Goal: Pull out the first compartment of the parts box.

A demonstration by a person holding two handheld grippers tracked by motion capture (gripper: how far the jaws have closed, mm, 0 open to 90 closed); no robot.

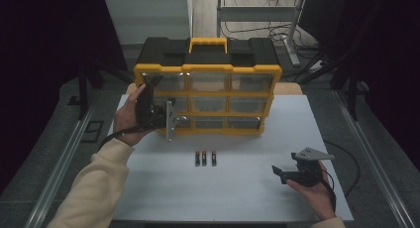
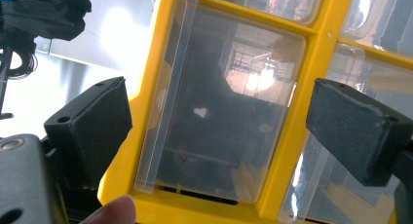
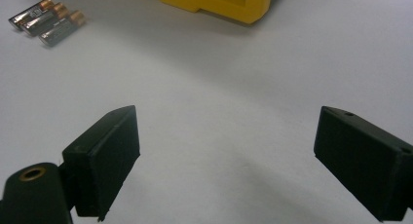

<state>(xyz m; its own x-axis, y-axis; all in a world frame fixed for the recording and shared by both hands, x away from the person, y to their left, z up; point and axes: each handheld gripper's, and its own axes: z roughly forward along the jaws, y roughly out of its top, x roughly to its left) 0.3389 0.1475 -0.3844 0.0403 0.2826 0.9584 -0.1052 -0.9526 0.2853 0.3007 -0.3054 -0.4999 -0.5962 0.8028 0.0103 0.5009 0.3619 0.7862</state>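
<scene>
- Left gripper [image 1: 157,114], jaws apart, faces a clear drawer [image 2: 219,107] of the yellow organizer [image 1: 208,69] (bottom-left one).
- Right gripper [image 1: 283,172], jaws apart, over the white table [image 1: 237,188], right of three batteries [image 1: 205,157].

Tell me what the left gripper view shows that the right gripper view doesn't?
Left gripper view: a clear drawer of the yellow organizer, framed close between the left tool's open jaws, plus a fingertip at the bottom edge. Right gripper view: three batteries lying side by side on the white table, ahead of the open right tool. Both share the organizer's yellow frame.
</scene>
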